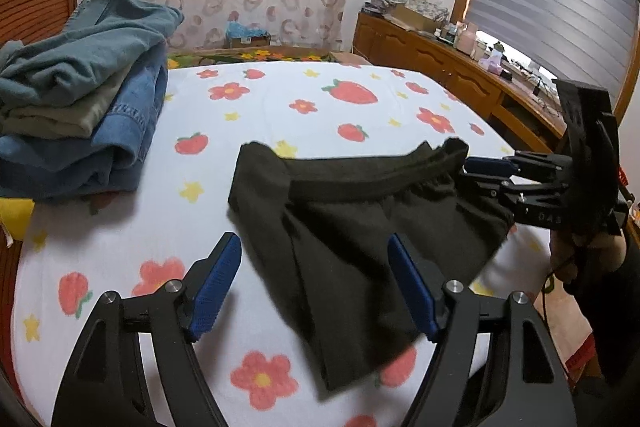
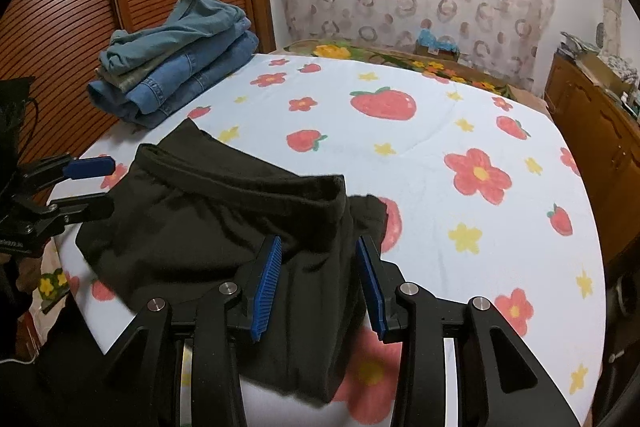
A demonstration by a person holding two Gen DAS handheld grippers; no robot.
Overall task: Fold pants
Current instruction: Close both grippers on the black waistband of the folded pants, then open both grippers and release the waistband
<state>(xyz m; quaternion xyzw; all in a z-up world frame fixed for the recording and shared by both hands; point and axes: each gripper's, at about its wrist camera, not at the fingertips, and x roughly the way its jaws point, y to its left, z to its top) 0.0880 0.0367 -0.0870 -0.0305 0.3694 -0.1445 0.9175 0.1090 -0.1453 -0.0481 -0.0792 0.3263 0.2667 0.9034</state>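
Dark pants [image 1: 360, 227] lie folded on the white flowered sheet [image 1: 280, 115], waistband toward the far side. They also show in the right wrist view [image 2: 224, 227]. My left gripper [image 1: 314, 287] is open, its blue pads apart above the pants' near part, holding nothing. It also shows at the left of the right wrist view [image 2: 96, 187], beside the pants' left edge. My right gripper [image 2: 318, 283] is open over the pants' right part, empty. In the left wrist view the right gripper [image 1: 476, 175] sits at the waistband's right end.
A stack of folded blue and green clothes [image 1: 80, 115] sits at the far left of the bed, also in the right wrist view [image 2: 176, 59]. A wooden cabinet [image 1: 440, 63] with clutter runs along the right. A slatted wooden door [image 2: 80, 7] stands at the left.
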